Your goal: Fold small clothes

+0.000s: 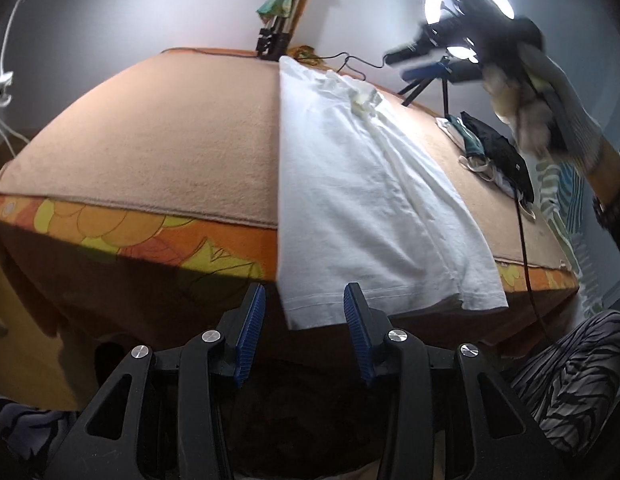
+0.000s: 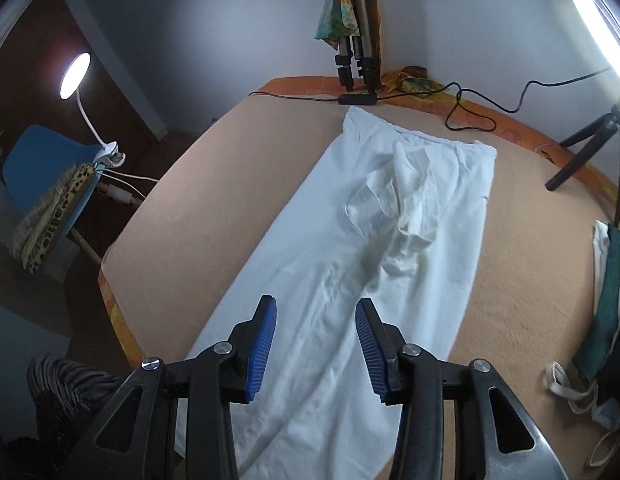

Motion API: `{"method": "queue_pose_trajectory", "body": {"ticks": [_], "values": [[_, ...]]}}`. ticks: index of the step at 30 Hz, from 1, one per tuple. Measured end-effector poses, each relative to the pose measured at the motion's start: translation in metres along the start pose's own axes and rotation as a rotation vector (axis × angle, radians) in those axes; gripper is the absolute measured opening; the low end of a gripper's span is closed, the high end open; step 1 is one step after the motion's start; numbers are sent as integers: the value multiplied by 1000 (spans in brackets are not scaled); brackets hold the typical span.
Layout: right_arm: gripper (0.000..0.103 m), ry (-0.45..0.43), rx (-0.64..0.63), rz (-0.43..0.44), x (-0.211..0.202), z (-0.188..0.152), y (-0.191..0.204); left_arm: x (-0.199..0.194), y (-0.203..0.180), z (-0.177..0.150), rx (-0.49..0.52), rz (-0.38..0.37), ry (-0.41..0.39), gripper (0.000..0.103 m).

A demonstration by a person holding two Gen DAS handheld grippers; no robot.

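Surface (image 2: 246,184): a flat top under a tan fleece blanket, with an orange floral-print sheet (image 1: 158,236) showing along the near and far edges. Pale grey-blue wall behind. A folded black tripod (image 2: 355,68) stands at the far edge with a colourful scarf (image 2: 335,12) hung on it; a black cable (image 2: 465,104) runs along that edge. A white gooseneck clip lamp (image 2: 76,76), lit, is clamped off the left side beside a blue chair (image 2: 38,160). A bright ring light (image 1: 465,20) on a small black tripod (image 2: 585,148) sits at the right. A small pile of dark and teal clothes (image 1: 497,152) lies near the right edge of the surface.

White cotton T-shirt (image 2: 373,236): folded lengthwise into a long narrow strip, lying mid-surface from the far edge to the near one, hem end hanging over the near edge. Left fold edge is straight; the sleeve area up the middle is bunched and wrinkled.

Left gripper (image 1: 304,300): jaws apart, nothing between them, off the near edge just in front of the hanging hem. Right gripper (image 2: 315,316): jaws apart, empty, above the near half of the shirt; contact cannot be told.
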State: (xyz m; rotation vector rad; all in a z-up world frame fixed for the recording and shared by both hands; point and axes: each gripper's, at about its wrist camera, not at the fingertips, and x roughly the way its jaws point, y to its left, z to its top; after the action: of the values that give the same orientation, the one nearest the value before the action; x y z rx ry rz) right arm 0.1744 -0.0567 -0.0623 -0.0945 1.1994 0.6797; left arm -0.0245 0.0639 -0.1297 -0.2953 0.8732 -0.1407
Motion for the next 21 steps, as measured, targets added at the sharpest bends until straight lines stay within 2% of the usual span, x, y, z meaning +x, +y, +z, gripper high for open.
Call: {"method": "queue_pose_trajectory", "body": {"ticks": [3,7,10,12,14,16,19,21], "values": [[44,16,8,-19,21,37,3,7,2,-1,-15,-29,21,37],[44,28,59,-40,47,81,-3,14,-5,-3,16,-57,38,37],[44,40,85,-69,71,109,-7,17,-2,-3,20,-81,31,28],[44,47,101,-91,89,122,-11,17,2,-4,9,-93,24,26],[44,65,118,-107,110,133,-15,17,7,-4,-1,-95,26,14],[44,73,133,-129,126,141,-20,16,14,-4,-29,-111,29,8],[44,83,147,-144,149,151,-24,14,17,-6,-39,-127,25,5],[44,88,135,-185,161,157,-23,12,17,-7,-37,-135,22,4]]}}
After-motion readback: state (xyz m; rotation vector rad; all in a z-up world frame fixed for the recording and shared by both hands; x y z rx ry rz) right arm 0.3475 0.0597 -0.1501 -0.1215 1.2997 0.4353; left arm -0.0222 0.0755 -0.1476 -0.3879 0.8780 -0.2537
